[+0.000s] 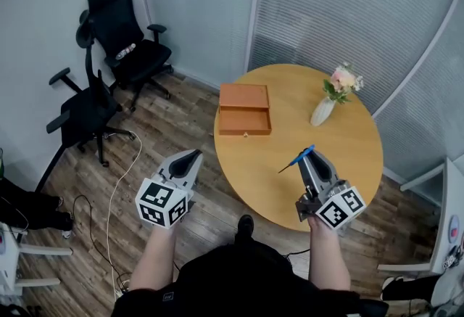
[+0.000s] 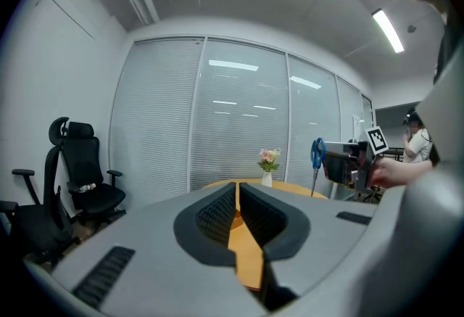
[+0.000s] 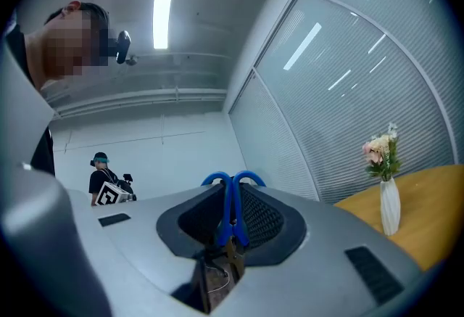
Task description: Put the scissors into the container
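Note:
The blue-handled scissors [image 1: 298, 158] hang above the near part of the round wooden table [image 1: 348, 156], with my right gripper [image 1: 309, 161] shut on them. In the right gripper view their blue handle loops [image 3: 232, 196] stick up between the jaws. The container, a shallow open wooden box [image 1: 245, 111], lies at the table's left edge, well beyond the scissors and to their left. My left gripper [image 1: 191, 160] is shut and empty over the floor, left of the table. The left gripper view shows the scissors [image 2: 317, 157] off to its right, blades pointing down.
A white vase of flowers [image 1: 324, 108] stands on the table right of the box. Two black office chairs [image 1: 109, 54] sit on the wood floor at the left, with a white cable [image 1: 116, 192] trailing near them. Glass walls with blinds close off the back.

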Demonstrator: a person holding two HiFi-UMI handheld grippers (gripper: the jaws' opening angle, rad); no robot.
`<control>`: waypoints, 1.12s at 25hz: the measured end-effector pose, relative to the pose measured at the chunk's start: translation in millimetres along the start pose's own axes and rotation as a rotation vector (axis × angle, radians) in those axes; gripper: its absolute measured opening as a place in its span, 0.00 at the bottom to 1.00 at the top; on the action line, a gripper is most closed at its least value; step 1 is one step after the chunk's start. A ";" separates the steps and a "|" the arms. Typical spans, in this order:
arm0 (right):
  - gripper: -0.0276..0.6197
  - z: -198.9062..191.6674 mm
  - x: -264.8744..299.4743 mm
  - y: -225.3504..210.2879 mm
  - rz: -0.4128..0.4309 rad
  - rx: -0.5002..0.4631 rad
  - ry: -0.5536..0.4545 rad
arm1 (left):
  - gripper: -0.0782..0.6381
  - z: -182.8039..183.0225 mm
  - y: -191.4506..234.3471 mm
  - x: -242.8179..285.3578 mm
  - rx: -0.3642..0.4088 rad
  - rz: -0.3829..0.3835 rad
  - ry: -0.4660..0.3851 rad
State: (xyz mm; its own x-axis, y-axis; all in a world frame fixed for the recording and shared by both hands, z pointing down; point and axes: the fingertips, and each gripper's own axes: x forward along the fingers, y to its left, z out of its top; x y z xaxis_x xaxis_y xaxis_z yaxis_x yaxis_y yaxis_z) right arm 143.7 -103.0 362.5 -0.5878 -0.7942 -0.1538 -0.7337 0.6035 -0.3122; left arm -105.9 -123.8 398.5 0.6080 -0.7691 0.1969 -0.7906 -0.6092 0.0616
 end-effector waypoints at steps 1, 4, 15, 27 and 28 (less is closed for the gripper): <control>0.18 -0.2 7.7 -11.4 0.005 0.009 0.005 | 0.15 2.3 3.8 10.6 -0.002 0.006 0.005; 0.18 0.5 26.6 -43.9 0.024 0.032 0.020 | 0.15 7.9 9.8 41.2 -0.005 0.021 0.021; 0.18 -0.3 68.4 -138.2 0.055 0.095 0.034 | 0.15 15.3 16.3 126.9 -0.015 0.042 0.091; 0.18 -28.6 117.1 -186.8 0.015 0.049 0.114 | 0.15 4.6 46.3 181.1 -0.026 0.003 0.120; 0.18 -33.3 125.6 -189.4 0.013 0.035 0.130 | 0.15 2.2 52.5 185.2 -0.027 -0.003 0.124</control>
State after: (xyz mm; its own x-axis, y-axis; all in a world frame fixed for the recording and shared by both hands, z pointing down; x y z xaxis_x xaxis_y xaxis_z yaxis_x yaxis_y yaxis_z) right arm 197.5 -314.8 433.6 -0.6379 -0.7692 -0.0361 -0.7148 0.6089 -0.3441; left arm -34.6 -298.7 436.0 0.5982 -0.7366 0.3156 -0.7914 -0.6049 0.0882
